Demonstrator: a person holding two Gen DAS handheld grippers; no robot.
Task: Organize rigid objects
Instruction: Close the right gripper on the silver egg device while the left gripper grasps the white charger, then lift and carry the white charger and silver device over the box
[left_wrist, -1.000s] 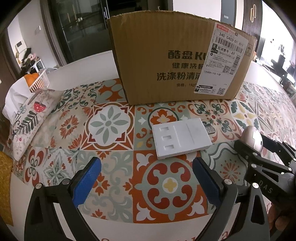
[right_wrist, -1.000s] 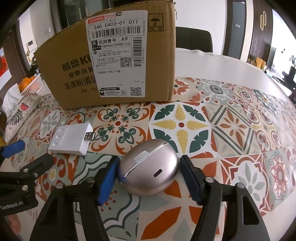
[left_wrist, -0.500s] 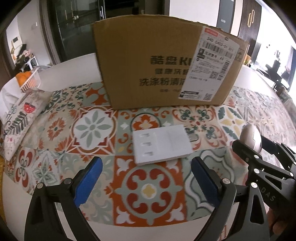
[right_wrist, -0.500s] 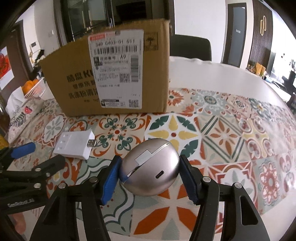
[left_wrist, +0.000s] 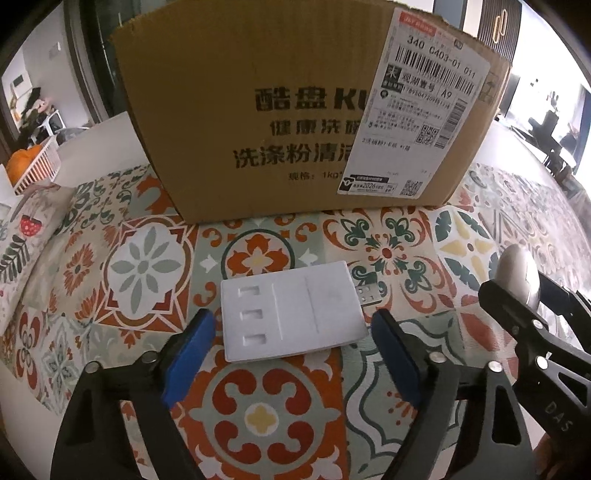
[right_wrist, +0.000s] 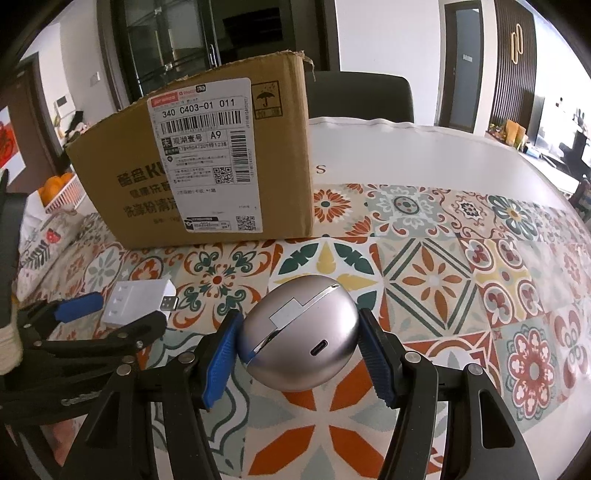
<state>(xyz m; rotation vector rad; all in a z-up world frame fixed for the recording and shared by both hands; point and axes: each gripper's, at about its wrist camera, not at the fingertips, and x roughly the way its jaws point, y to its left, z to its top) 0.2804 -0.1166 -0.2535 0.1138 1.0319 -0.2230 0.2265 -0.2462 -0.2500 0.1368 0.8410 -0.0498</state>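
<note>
A flat white USB hub (left_wrist: 291, 314) with a metal plug at its right end lies on the patterned tablecloth. My left gripper (left_wrist: 295, 350) is open, its blue pads either side of the hub's near edge. It also shows in the right wrist view (right_wrist: 136, 301). My right gripper (right_wrist: 297, 354) is shut on a silver egg-shaped device (right_wrist: 301, 338) with a USB-C port, held above the cloth. The device shows at the right in the left wrist view (left_wrist: 517, 275). A brown cardboard box (left_wrist: 295, 110) with a shipping label stands behind.
A white basket of oranges (left_wrist: 33, 166) and a floral cushion (left_wrist: 22, 236) sit at the far left. A dark chair (right_wrist: 358, 96) stands behind the white table (right_wrist: 424, 155). The patterned cloth (right_wrist: 480, 266) stretches to the right.
My left gripper has moved forward and lower, so its pads now flank the hub. My right gripper has lifted the silver device higher off the cloth.
</note>
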